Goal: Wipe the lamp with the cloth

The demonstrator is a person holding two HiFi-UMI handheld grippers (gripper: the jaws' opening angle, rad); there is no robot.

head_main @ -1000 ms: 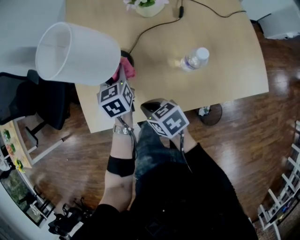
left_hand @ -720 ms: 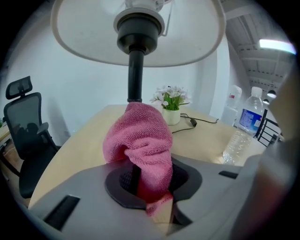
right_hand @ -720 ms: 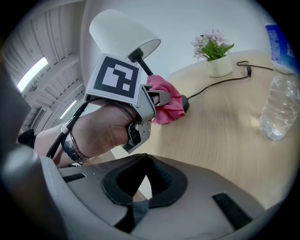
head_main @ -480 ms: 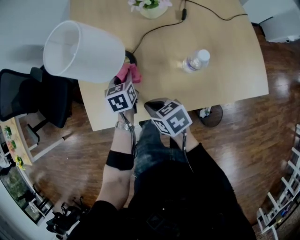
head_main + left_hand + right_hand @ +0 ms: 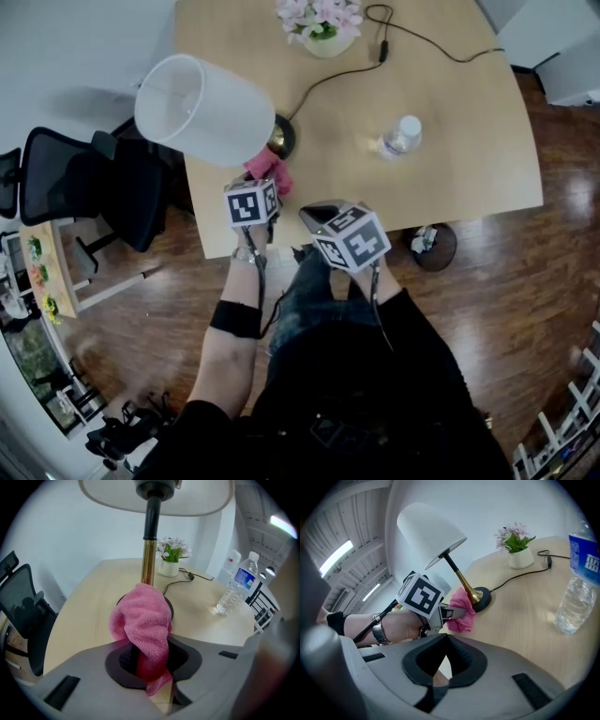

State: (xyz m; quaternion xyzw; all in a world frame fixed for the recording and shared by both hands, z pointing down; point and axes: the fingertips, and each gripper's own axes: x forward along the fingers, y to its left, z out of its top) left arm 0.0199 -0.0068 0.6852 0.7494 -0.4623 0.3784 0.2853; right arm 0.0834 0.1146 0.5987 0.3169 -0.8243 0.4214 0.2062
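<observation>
**Pink cloth pinched in the left claw, right by the lamp's foot**

The left claw (image 5: 263, 184) has its two jaws clamped on the pink cloth (image 5: 143, 625). One end of the cloth is squeezed between the jaws. The rest puffs up and out in front of them in a soft lump. A small corner hangs down under the jaws.

The cloth sits at the tip of the claw, between the claw and the lamp (image 5: 149, 559). In the left gripper view the lump covers the bottom of the gold pole and part of the dark round base. In the right gripper view the cloth (image 5: 461, 612) is right up against the base, low down near the table (image 5: 450, 141). The big white shade (image 5: 202, 108) is high above the cloth and leans out past the table edge.

The right claw (image 5: 317, 216) has its jaws pressed together with nothing between them. It hangs near the table's front edge, just beside the left claw and back from the lamp. The cloth is not touching it.

A water bottle (image 5: 400, 136) stands on the table, well apart from the lamp. A little pot of flowers (image 5: 323, 23) stands at the far side. A black cord (image 5: 422, 37) runs across the table from the lamp's base. A black chair (image 5: 84, 187) stands on the floor beside the table.
</observation>
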